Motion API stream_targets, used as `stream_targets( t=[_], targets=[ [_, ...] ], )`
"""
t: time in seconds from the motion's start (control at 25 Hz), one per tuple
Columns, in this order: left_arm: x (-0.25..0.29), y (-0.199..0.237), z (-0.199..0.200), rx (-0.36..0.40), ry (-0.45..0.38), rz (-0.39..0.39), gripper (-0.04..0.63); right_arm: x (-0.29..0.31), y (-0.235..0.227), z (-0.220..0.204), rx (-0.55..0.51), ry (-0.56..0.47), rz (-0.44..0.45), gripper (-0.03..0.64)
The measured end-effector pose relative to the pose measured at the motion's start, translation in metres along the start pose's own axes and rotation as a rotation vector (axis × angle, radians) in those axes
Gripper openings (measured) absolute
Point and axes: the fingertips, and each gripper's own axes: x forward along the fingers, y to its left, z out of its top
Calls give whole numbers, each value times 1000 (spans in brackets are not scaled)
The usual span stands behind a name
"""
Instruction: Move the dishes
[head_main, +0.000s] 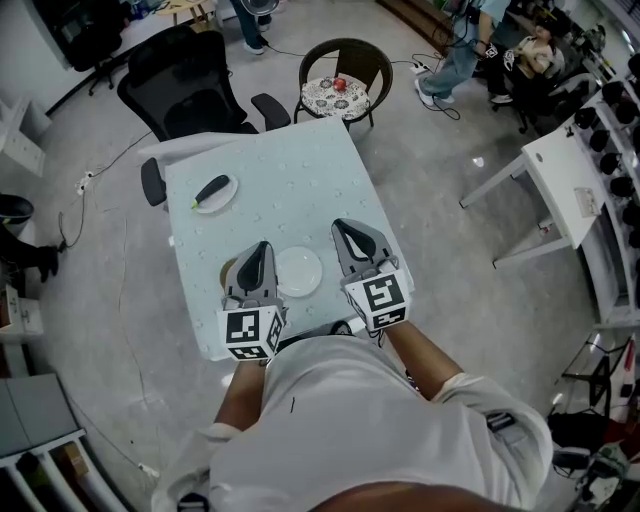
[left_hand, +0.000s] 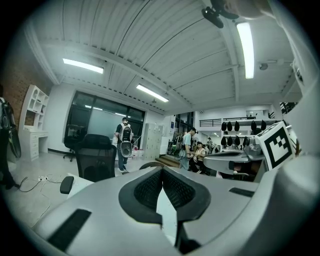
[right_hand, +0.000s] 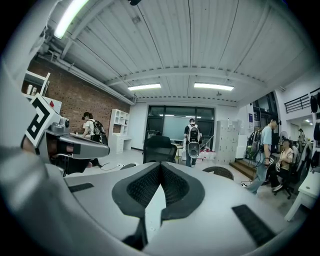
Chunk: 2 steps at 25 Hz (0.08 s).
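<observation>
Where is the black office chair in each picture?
Head view: black office chair at top left, behind the table.
Left gripper view: the chair sits left of centre, above the jaws.
Right gripper view: the chair sits centre, above the jaws.
Shared landmark: the round chair just to its right.

The right hand-held gripper (right_hand: 160, 169) has its two dark ribbed pads (right_hand: 143, 187) pressed together at the tips, with nothing between them. A pale sliver of desk (right_hand: 154, 212) shows in the gap below them. At the near left, the left hand-held gripper (right_hand: 100, 147) points forward. Far off stand a black office chair (right_hand: 160, 149) and a person with a backpack (right_hand: 193, 142). A brick wall (right_hand: 75, 95) runs along the left.
</observation>
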Motion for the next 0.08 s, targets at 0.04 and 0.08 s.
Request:
stream_targets(
  t=[0.04, 0.08],
  targets=[
    [2, 1, 0, -1, -2, 2, 20, 1, -3, 0, -3, -5, -5, -3],
    [4, 3, 0, -2, -4, 3, 20, 2, -6, 1, -6, -10, -10, -3]
  ],
)
